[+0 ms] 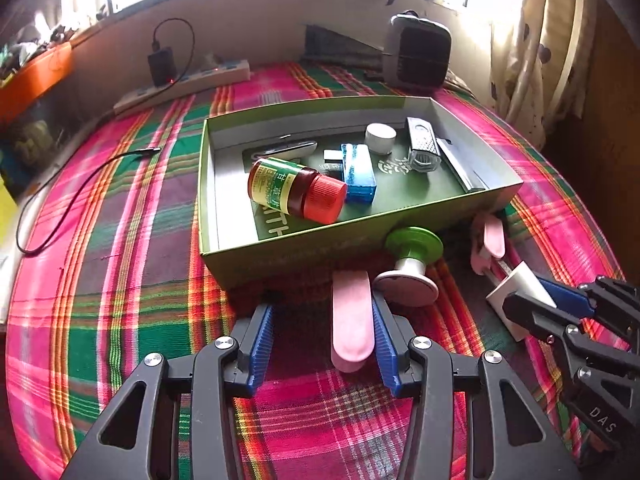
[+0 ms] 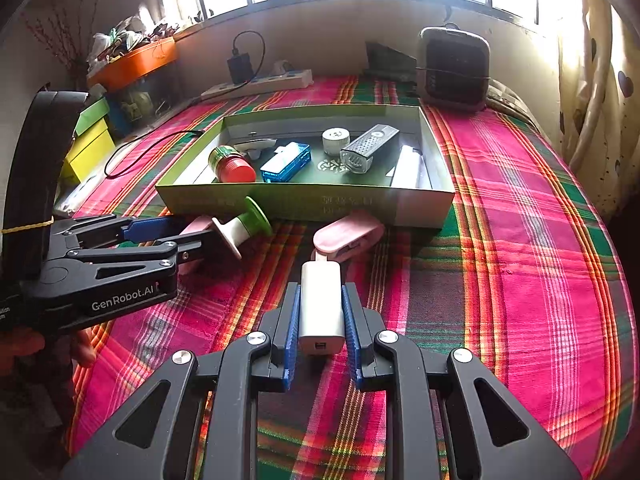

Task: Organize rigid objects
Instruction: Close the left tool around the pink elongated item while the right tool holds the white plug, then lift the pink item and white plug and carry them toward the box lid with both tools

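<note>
The left tool stood spread wide around a smooth pink oblong clip that lay lengthwise between its ribbed blue pads, touching the right pad only. The right tool was clenched on a rounded silver-white power bank, long axis along the fingers, port end toward the camera. Both objects lay on the plaid woven cloth, just in front of a shallow green cardboard box. The box held a red-capped brown bottle on its side, a translucent blue case, a white round cap and a perforated metal block. A green-and-white spool leaned against the box front.
</note>
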The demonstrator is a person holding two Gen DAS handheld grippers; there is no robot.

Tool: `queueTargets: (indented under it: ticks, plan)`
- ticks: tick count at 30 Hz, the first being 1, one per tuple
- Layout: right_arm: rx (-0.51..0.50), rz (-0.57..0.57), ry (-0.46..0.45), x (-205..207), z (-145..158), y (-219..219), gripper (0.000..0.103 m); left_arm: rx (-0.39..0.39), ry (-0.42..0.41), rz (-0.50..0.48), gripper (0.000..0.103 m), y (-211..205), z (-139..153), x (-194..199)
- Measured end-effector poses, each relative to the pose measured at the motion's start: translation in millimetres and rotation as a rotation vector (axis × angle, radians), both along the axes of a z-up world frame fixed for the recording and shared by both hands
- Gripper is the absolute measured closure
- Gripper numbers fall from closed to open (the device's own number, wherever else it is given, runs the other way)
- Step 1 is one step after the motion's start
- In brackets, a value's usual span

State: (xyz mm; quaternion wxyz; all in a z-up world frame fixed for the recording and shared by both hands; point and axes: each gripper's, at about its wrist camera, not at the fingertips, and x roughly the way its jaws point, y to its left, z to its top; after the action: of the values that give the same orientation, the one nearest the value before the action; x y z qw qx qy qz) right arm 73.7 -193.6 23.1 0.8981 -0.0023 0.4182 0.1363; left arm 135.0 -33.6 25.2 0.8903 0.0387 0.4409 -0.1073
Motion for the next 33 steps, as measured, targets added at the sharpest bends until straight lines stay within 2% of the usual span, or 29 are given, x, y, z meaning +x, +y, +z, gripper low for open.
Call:
queueTargets:
  ticks: [4,8,12,33]
  plan:
    - [0.0,0.0,-0.001,-0.5,0.2,-0.2,0.082,-0.014,0.0,0.02,0.071,5.4,0.3,0.4]
    - [0.0,0.0,0.0,-0.2,0.1,0.0,0.082,-0.019,-0.001,0.025,0.074,7.6,0.5,0.4]
    - [-0.001,0.001,0.0,-0.3,0.0,0.1,0.082,-0.016,-0.006,0.028,0.083,8.4,0.4,-0.2]
    - [-0.001,0.001,-0.001,-0.2,-0.3,0.3,0.082,-0.017,-0.015,0.041,0.086,13.4,2.0,-1.4]
